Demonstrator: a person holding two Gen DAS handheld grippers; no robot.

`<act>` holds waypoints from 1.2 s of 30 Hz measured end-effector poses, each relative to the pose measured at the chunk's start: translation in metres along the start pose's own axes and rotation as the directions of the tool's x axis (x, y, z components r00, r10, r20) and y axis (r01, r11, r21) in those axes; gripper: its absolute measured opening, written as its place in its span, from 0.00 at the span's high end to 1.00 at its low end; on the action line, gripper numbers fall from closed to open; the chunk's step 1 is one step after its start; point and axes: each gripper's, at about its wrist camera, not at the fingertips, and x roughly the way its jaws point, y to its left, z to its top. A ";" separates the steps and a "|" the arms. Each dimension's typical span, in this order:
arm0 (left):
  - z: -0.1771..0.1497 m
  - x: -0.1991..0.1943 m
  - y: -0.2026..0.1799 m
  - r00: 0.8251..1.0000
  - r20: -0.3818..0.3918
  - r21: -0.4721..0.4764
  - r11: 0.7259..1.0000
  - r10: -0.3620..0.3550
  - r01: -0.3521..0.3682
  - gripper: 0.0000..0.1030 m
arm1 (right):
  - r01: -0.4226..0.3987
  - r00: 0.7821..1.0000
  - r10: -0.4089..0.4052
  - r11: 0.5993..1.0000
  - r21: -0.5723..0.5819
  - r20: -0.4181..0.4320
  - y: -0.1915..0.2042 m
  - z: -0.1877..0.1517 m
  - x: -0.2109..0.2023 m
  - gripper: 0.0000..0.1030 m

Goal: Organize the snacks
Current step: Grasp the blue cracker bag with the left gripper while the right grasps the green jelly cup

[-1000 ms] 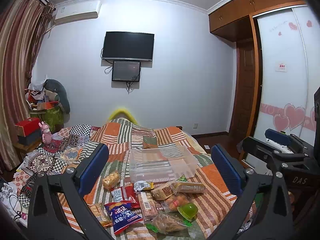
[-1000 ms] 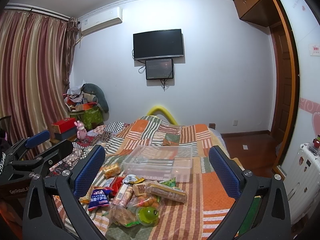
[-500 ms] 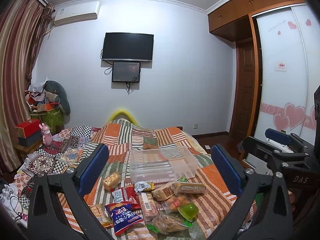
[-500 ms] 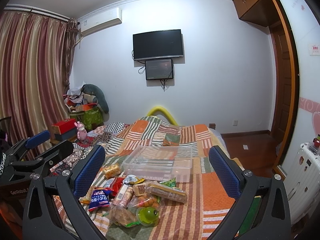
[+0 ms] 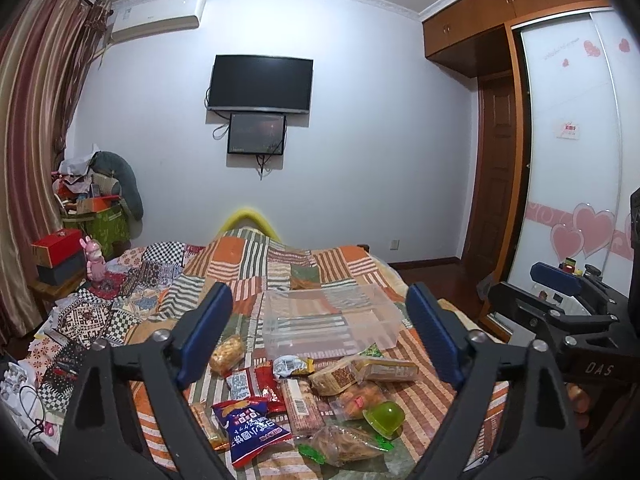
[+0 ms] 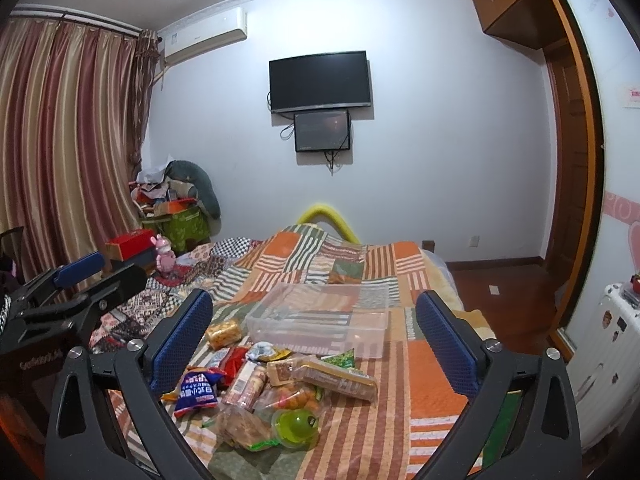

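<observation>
Clear plastic bin (image 5: 330, 322), snackless

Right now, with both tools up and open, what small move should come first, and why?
Probably lower the right tool toward the round green jelly cup. It sits nearest, at the pile's edge; the clear plastic bin holds nothing, and the left tool is also empty.

An orange, green and white striped patchwork quilt (image 5: 304, 268) was seen, with a clear bin (image 5: 332, 320), a blue snack bag (image 5: 250, 432), a green jelly cup (image 5: 386, 416) and red-gold striped curtains (image 6: 60, 140).
</observation>
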 end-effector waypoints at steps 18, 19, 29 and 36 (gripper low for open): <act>-0.051 0.067 0.059 0.954 -0.295 -0.011 0.998 0.055 -0.061 0.48 | -0.067 0.971 0.077 0.997 0.049 -0.226 -0.009 -0.041 0.054 0.28; -0.055 0.070 0.063 0.949 -0.310 -0.012 0.998 0.060 -0.067 0.48 | -0.067 0.968 0.078 0.996 0.055 -0.239 -0.010 -0.044 0.056 0.28; -0.106 0.114 0.108 0.855 -0.510 -0.016 0.993 0.093 -0.118 0.48 | -0.064 0.922 0.089 0.995 0.077 -0.378 -0.019 -0.074 0.088 0.28; -0.139 0.134 0.117 0.791 -0.610 -0.062 0.991 0.053 -0.115 0.48 | -0.069 0.871 0.113 0.992 0.109 -0.477 -0.022 -0.096 0.112 0.32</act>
